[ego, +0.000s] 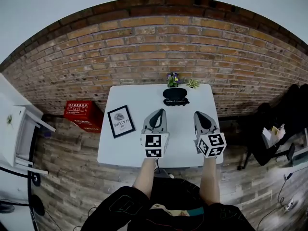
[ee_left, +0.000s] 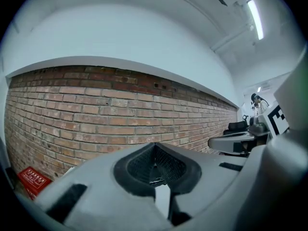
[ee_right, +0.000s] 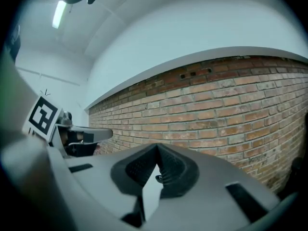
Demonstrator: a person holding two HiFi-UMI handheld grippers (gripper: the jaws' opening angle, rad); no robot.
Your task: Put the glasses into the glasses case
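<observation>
A black glasses case point(ego: 174, 93) lies at the far edge of the white table point(ego: 144, 97), with dark glasses point(ego: 177, 102) just in front of it; which parts touch is too small to tell. My left gripper point(ego: 159, 112) and right gripper point(ego: 202, 114) are held side by side over the table's near half, well short of the case, pointing level at the brick wall. In the left gripper view the left gripper's point(ee_left: 155, 147) jaws meet with nothing between them. The right gripper point(ee_right: 157, 149) is likewise shut and empty. Neither gripper view shows the case or the glasses.
A framed picture point(ego: 121, 121) lies on the table's left side. Two small potted plants point(ego: 173, 79) point(ego: 193, 83) stand at the far edge. A red box point(ego: 79, 111) sits on the floor to the left, a white shelf point(ego: 14, 129) further left, and dark chairs point(ego: 284, 114) to the right.
</observation>
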